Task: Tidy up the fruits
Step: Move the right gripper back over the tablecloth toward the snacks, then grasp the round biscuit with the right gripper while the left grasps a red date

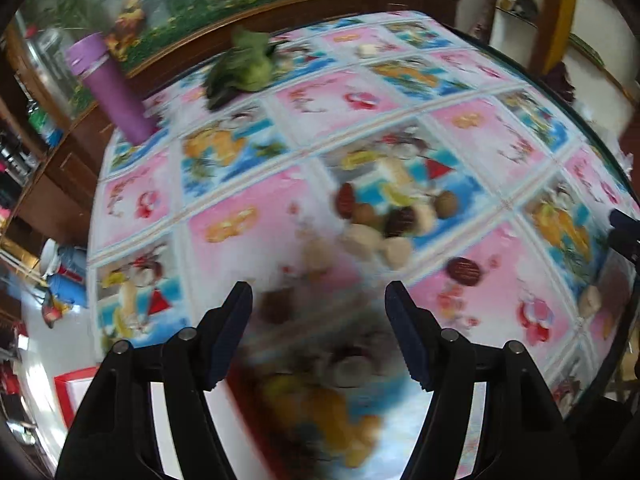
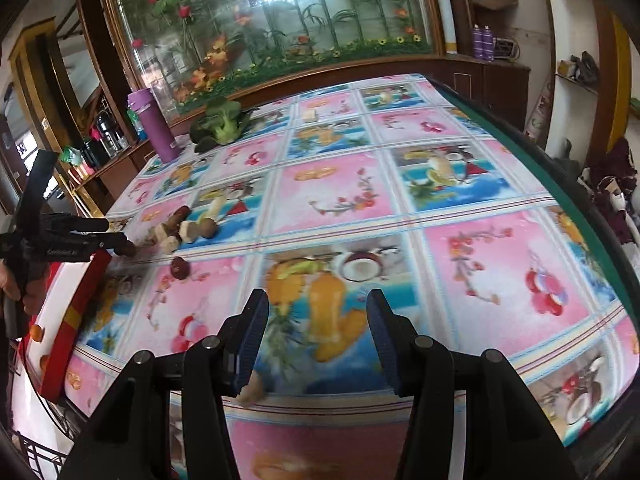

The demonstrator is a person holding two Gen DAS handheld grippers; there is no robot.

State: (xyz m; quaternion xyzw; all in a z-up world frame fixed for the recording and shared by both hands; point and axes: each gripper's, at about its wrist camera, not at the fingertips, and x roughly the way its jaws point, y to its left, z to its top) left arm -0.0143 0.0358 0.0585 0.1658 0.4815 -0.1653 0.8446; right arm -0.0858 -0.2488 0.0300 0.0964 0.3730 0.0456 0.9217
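Left wrist view – fruit pile [image 1: 384, 220] loose mid-frame on bench [image 1: 248, 280], unsorted; left gripper [image 1: 319, 300] and right gripper [image 2: 317, 306] jaws open, empty.

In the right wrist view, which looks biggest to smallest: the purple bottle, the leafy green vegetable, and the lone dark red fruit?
1. Purple bottle and leafy green vegetable: they look alike in overall size, so I won't rank them.
2. Lone dark red fruit: clearly smallest, though nearer the camera.

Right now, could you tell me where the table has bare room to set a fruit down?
Free: the wide cloth right of the fruit pile, out to the green edge, and the stretch between pile and greens. Crowded: the left side, around the pile, the lone date and the red box.
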